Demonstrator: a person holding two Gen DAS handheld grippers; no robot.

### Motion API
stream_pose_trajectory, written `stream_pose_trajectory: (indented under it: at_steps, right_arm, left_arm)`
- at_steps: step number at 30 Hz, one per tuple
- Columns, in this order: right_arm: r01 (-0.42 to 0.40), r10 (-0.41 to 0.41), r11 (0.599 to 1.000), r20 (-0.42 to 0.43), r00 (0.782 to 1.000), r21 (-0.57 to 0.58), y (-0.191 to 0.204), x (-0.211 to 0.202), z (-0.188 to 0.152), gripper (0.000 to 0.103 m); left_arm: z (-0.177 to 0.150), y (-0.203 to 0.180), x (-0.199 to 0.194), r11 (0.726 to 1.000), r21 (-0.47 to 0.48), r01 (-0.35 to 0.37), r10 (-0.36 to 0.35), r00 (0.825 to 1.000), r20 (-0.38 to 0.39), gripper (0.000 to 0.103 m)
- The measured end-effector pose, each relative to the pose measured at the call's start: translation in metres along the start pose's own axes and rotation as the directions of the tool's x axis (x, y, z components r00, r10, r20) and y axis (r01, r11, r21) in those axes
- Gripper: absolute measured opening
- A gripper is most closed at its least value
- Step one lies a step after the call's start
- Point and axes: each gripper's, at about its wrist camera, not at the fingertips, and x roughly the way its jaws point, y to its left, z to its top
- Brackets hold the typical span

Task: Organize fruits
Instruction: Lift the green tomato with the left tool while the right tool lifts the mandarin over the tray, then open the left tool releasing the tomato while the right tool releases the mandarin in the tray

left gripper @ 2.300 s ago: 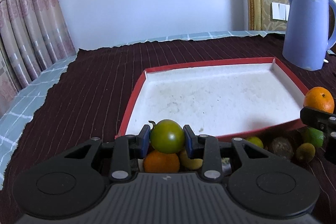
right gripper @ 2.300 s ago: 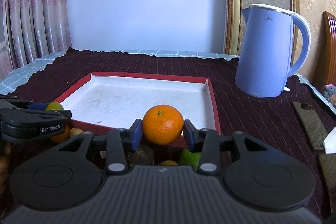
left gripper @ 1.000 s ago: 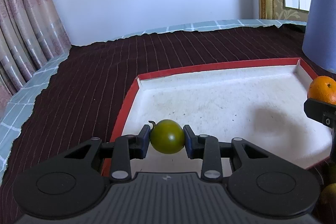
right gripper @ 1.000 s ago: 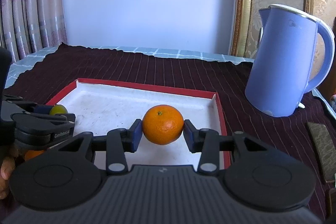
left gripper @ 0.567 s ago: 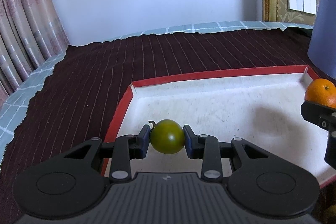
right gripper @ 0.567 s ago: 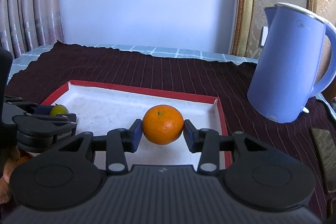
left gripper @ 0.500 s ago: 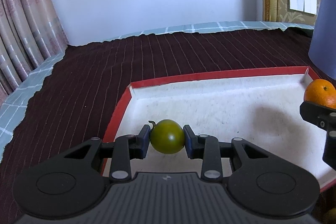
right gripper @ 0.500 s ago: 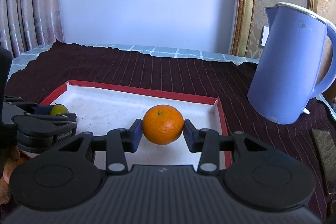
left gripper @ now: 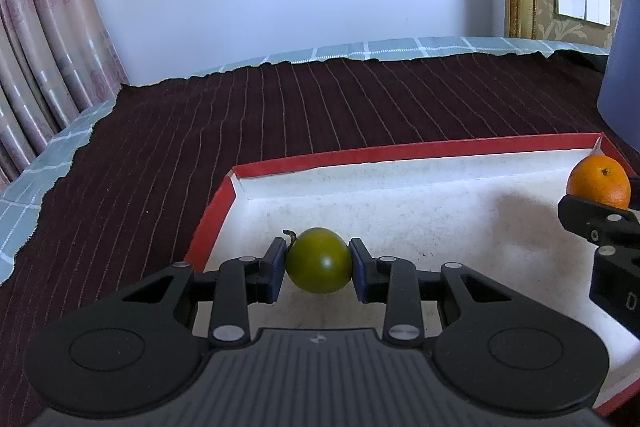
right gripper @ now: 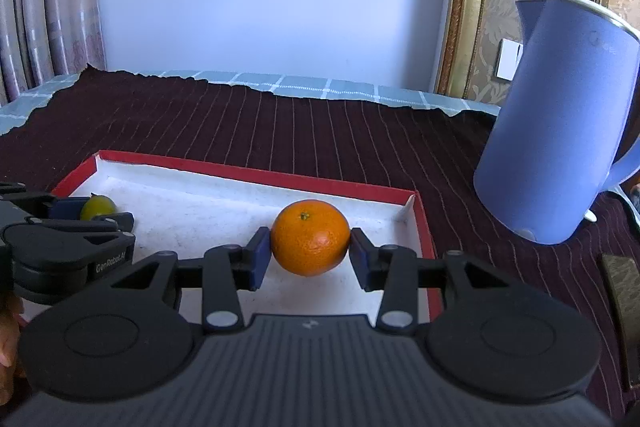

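My left gripper [left gripper: 319, 261] is shut on a round green fruit [left gripper: 319, 261] with a short dark stem, held over the left part of the red-rimmed tray [left gripper: 400, 151] with a white floor. My right gripper [right gripper: 310, 247] is shut on an orange [right gripper: 310, 237] over the tray's right part, near its far right corner [right gripper: 412, 203]. In the left wrist view the orange [left gripper: 599, 180] and the right gripper's black body show at the right edge. In the right wrist view the green fruit [right gripper: 98, 207] and the left gripper's body show at the left.
A blue electric kettle [right gripper: 560, 131] stands on the dark striped cloth [right gripper: 280, 123] right of the tray. Curtains [left gripper: 40, 27] hang at the far left, and a gold frame [right gripper: 460, 7] stands behind. A dark flat object [right gripper: 624, 291] lies at the right edge.
Both grippers have moved forward over the tray with their fruits still gripped. The loose fruit pile by the tray's near edge has dropped out of view.
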Motion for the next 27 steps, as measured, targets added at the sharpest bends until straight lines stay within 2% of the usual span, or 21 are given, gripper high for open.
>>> stream_pose_trajectory:
  at_steps: [13, 16, 21, 23, 25, 27]
  right_arm:
    - [0.036, -0.036, 0.999, -0.04, 0.999, -0.015, 0.004, 0.018, 0.003, 0.04]
    - [0.051, -0.052, 0.998, -0.021, 0.998, -0.023, 0.005, 0.015, 0.003, 0.054]
    - [0.049, -0.05, 0.998, -0.01, 0.999, -0.027, 0.006, 0.012, 0.005, 0.054]
    - [0.047, -0.047, 0.999, -0.01, 0.999, -0.024, 0.006, 0.011, 0.004, 0.054]
    - [0.044, -0.045, 0.999, -0.01, 0.999, -0.02, 0.005, 0.01, 0.003, 0.054]
    - [0.044, -0.044, 0.999, -0.006, 0.999, -0.02, 0.006, 0.009, 0.002, 0.056]
  left_arm:
    - [0.005, -0.006, 0.012, 1.0, 0.006, 0.002, -0.002, 1.0, -0.016, 0.034]
    - [0.004, -0.007, 0.012, 1.0, 0.017, -0.002, 0.002, 1.0, -0.012, 0.034]
    - [0.004, -0.007, 0.01, 1.0, 0.022, -0.002, 0.002, 1.0, -0.011, 0.035]
    - [0.004, -0.006, 0.009, 1.0, 0.018, 0.002, -0.001, 1.0, -0.011, 0.041]
    - [0.004, -0.005, 0.006, 1.0, 0.017, -0.004, 0.004, 1.0, -0.001, 0.055]
    - [0.003, -0.006, 0.002, 0.999, 0.028, -0.019, 0.019, 1.0, 0.021, 0.06]
